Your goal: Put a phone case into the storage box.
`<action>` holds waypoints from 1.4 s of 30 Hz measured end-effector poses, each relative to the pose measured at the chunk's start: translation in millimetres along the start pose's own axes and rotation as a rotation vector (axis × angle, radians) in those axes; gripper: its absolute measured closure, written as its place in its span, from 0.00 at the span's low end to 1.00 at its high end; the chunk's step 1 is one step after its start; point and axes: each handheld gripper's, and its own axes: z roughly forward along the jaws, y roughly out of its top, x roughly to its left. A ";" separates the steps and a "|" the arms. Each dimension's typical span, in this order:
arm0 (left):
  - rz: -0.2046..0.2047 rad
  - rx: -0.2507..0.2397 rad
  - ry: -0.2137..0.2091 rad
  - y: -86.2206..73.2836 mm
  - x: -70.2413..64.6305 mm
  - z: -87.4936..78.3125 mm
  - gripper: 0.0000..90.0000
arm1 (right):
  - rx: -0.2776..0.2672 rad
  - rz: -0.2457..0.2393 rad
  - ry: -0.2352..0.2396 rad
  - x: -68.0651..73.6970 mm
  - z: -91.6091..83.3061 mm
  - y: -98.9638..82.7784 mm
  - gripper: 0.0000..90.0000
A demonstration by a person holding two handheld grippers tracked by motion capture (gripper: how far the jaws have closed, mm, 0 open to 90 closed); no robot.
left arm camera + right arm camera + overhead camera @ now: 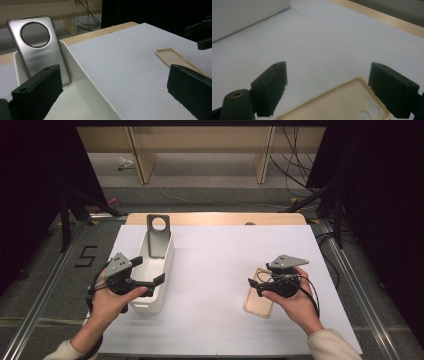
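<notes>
Your table (pixel 210 320) is covered by a white sheet, with a strip of bare wood showing along its far edge. On its left side stands a long white bin (pixel 159 270), open at the top and running away from you. A grey phone case (pixel 158 237) with a big round camera hole leans upright against the far end inside that bin, its top sticking out above the rim. In your left gripper view the same grey case (pixel 41 57) stands tilted back against the end wall of the bin (pixel 82 75).

On the right side of the table a beige phone case (pixel 258 300) lies flat on the sheet, well apart from the bin. Its hollow side faces up, and small camera holes show near one end in your right gripper view (pixel 342 105).

Your left gripper (pixel 150 276) sits at the near end of the bin, over its rim, with the jaws spread wide and nothing between them. It is released, holding nothing.

Your right gripper (pixel 254 286) hovers right over the beige case, jaws pointing toward the middle of the table. Its jaws stand wide apart on either side of the case's end, and the pads do not press on it, so that tool is released too.
</notes>
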 end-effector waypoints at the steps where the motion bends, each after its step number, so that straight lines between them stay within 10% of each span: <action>1: 0.008 -0.004 0.002 -2.3 -2.6 -1.3 0.00 | 0.000 0.007 -0.006 -3.0 -0.9 -0.8 0.18; 35: 0.052 0.028 -0.029 -19.0 -13.7 -0.1 0.00 | 0.048 0.082 -0.044 -22.9 7.0 -8.5 0.19; 42: 0.034 0.026 -0.026 -20.4 -12.1 0.0 0.00 | 0.098 0.108 -0.073 -28.3 8.7 -10.3 0.40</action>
